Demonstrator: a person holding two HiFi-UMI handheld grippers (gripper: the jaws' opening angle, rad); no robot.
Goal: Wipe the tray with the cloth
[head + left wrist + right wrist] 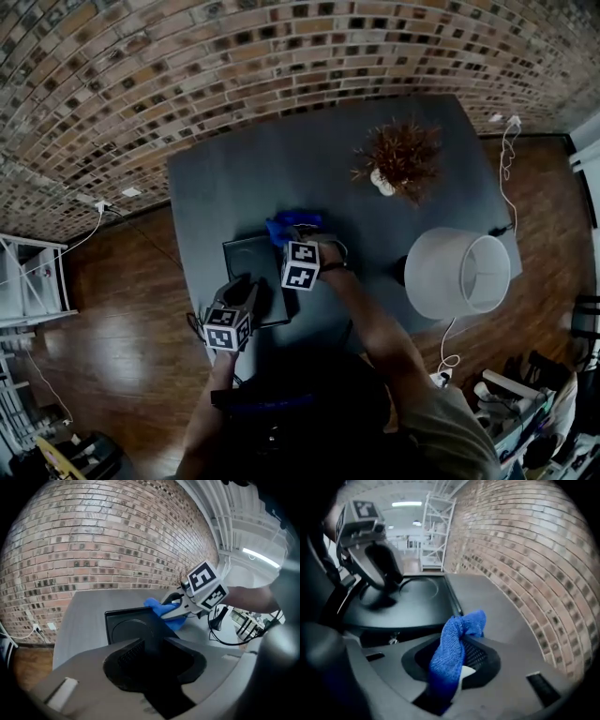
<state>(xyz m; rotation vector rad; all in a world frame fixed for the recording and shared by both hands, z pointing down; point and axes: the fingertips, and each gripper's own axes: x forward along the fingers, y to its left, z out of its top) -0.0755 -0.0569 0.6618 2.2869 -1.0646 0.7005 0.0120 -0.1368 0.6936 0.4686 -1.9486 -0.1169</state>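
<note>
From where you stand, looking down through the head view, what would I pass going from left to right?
Going rightward: white shelf → left gripper, gripping the black tray → blue cloth, held by the right gripper → dried plant → white lampshade.

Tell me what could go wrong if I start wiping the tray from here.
The cloth is pinched as a narrow wad in the right claw; the claw tips may scrape the tray instead of cloth.
The left claw seems to hold the tray by one near edge only, so a hard sweep might pivot it.
The lamp stands close beside the right arm; a wide stroke could knock it.
</note>
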